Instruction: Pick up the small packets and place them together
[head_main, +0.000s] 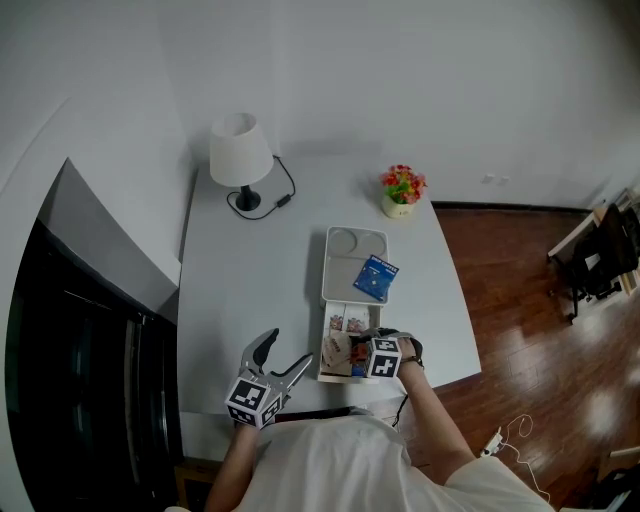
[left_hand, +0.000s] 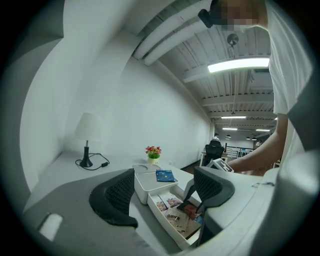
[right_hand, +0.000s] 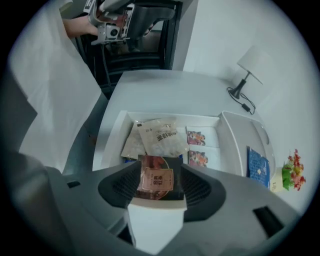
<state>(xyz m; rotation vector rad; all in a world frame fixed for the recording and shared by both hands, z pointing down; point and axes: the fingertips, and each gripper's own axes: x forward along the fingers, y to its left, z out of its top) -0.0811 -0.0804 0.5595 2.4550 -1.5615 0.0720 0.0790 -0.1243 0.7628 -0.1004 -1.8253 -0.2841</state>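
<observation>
The table (head_main: 245, 290) lies bare to the left of the open white box (head_main: 322, 345), up to the lamp (head_main: 240, 155) at the far left corner; a flower pot (head_main: 402, 190) stands at the far right. The box sits by the near edge, with a white tray (head_main: 345, 262) against its far side carrying a blue packet (head_main: 376, 277). I see a pale printed packet (right_hand: 161, 137) and two small picture packets (right_hand: 196, 137) lying flat in the box. My right tongs (right_hand: 157, 172) point down over the box, partly open, both pads against a dark red packet (right_hand: 156, 182). My left tongs (head_main: 288, 352) hover near the front edge, spread wide, holding nothing.
</observation>
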